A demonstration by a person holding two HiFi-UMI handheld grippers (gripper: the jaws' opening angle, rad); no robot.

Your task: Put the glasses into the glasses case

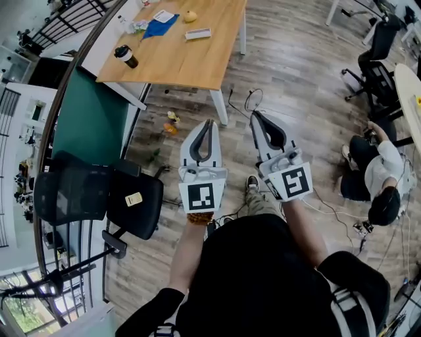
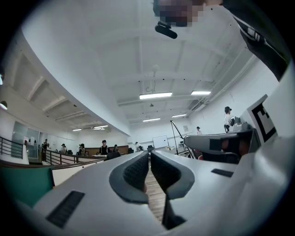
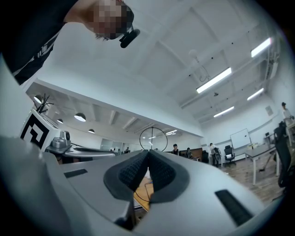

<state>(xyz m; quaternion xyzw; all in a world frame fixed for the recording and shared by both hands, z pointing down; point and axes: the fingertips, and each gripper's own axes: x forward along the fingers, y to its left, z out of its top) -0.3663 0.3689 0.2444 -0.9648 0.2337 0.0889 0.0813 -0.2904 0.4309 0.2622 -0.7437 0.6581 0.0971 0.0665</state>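
Note:
A wooden table (image 1: 197,59) stands far ahead in the head view. On it lie a flat blue item (image 1: 160,26), a small rectangular case-like box (image 1: 197,33), a yellow object (image 1: 190,16) and a dark cup (image 1: 125,56). No glasses can be made out at this distance. My left gripper (image 1: 210,122) and right gripper (image 1: 254,114) are held side by side over the wooden floor, well short of the table. Both point slightly upward, toward the ceiling in their own views. The left gripper (image 2: 150,156) and the right gripper (image 3: 148,152) are shut with nothing between their pads.
A black office chair (image 1: 99,194) stands to my left beside a green partition (image 1: 92,125). A person (image 1: 381,178) sits on the floor at the right, near more office chairs (image 1: 375,72). Cables (image 1: 250,99) and a small orange item (image 1: 171,124) lie by the table leg.

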